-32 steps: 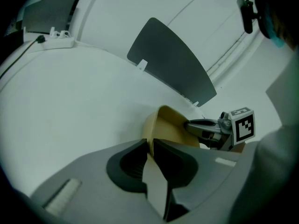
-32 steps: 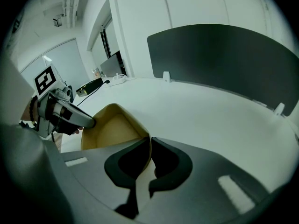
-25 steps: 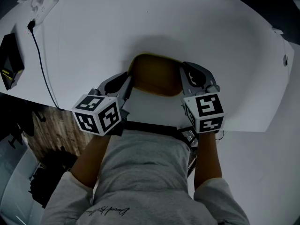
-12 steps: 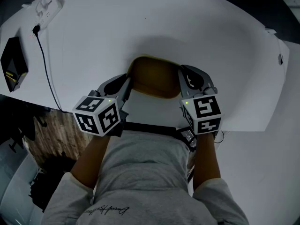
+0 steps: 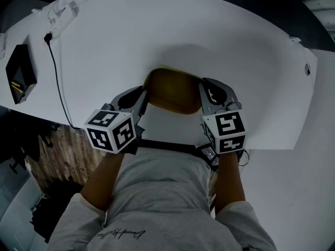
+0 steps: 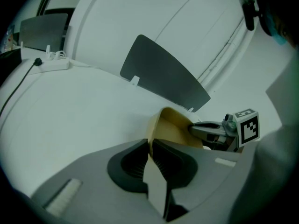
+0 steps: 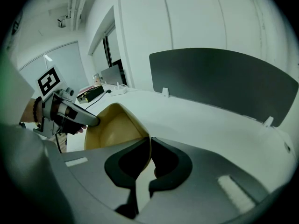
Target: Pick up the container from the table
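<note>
Left gripper and right gripper each pinch a thin side wall of the container, which hangs between them, seemingly just clear of the table; raise both hands evenly, level, grip firm, so neither wall slips

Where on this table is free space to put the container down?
The widest bare patch is the table's right half, from container to right edge. Bare too: between cable and container. Crowded: the left corner with cable, power strip and black box; the near edge, where the left gripper and right gripper clamp the container.
</note>
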Demonstrator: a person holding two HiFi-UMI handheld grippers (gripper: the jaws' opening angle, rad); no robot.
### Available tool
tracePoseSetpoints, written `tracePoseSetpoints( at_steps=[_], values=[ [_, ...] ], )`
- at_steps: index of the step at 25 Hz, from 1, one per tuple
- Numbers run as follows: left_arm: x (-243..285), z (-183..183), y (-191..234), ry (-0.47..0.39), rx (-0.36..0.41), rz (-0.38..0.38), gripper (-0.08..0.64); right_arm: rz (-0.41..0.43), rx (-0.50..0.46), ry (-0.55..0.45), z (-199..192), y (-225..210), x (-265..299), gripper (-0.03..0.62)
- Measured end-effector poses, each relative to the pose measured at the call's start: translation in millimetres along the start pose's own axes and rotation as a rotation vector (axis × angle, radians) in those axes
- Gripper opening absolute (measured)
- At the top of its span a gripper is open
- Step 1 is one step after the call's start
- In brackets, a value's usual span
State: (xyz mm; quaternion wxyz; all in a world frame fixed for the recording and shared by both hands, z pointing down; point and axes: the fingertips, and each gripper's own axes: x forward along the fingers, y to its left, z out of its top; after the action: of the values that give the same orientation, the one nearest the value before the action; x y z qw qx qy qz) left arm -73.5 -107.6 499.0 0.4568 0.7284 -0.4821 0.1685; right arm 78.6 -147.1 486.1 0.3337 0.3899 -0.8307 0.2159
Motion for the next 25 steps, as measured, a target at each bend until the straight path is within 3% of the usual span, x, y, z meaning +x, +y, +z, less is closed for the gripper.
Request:
tracePoseSetpoints(
  at_steps=[25],
  values=[
    [-32,36,-22,-0.088,0.049,-0.047,0.032,-0.066,-0.044,-0.081,45,8,-43,0.029]
  ],
)
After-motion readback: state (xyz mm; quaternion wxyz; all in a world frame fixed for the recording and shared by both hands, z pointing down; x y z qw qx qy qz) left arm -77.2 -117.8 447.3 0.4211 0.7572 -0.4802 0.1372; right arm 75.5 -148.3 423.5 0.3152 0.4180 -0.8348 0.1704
